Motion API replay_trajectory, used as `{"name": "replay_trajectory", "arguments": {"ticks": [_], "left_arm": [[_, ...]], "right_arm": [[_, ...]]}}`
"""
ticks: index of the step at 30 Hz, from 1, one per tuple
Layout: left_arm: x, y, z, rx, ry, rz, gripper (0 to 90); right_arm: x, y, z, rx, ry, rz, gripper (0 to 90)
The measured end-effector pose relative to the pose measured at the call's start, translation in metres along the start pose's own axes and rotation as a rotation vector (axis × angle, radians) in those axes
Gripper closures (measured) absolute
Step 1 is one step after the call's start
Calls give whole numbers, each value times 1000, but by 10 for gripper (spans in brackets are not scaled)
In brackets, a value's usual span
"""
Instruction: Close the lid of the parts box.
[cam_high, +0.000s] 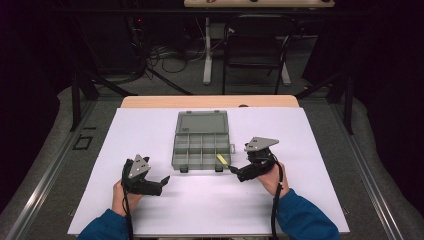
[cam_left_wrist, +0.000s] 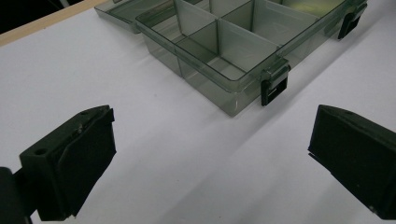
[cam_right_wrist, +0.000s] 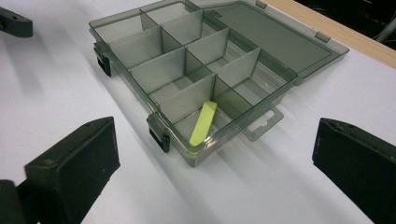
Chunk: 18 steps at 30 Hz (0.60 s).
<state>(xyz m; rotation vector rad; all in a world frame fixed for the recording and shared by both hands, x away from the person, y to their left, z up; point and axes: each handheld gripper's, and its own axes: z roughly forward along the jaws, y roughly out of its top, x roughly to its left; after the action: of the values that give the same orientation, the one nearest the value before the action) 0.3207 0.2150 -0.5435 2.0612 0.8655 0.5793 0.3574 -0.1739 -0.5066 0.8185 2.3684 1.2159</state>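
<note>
A smoky grey compartment box (cam_high: 200, 148) lies open mid-table, its lid (cam_high: 202, 121) folded flat behind it. A yellow-green stick (cam_high: 222, 159) leans in the box's near right compartment, one end on the front rim; in the right gripper view the stick (cam_right_wrist: 203, 122) shows plainly. My right gripper (cam_high: 233, 170) is open just off the box's front right corner, with nothing between its jaws. My left gripper (cam_high: 165, 180) is open too, on the white sheet in front of the box's left corner, facing the black latch (cam_left_wrist: 273, 86).
A white sheet (cam_high: 150, 135) covers the wooden table (cam_high: 150, 101). The box (cam_right_wrist: 187, 70) has several divided cells and a hang tab (cam_right_wrist: 261, 122) at its right side. Beyond the table stand a chair and cables on the floor.
</note>
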Motion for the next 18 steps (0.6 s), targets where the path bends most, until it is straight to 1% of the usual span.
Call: {"name": "replay_trajectory", "arguments": {"ticks": [3,5,6,10,12,15,18], "left_arm": [[1,3,1,3,-1,6,2],[3,5,1,8,-3,2,2],[4,7,2,6,-5,-4,2],[8,14,3,1,-2,-4,2],[9,18,4,-8,9,-5,0],[11,23,5,-19,12,-11,0],[12,29,8,-17,12,-1,0]], "right_arm": [[-1,-3,-2,1,-5,-10,0],[-1,-4,-3,7,-9,-10,0],[-2,-5,-4,6,-15,-12,0],[-5,-10,-8,2,-25,-5,0],[-6,-12,-9,3,-28,-8,0],[-8,-13,-7,7,-39,-6,0],[-7,-12,-5,11,-50,-19,0]]}}
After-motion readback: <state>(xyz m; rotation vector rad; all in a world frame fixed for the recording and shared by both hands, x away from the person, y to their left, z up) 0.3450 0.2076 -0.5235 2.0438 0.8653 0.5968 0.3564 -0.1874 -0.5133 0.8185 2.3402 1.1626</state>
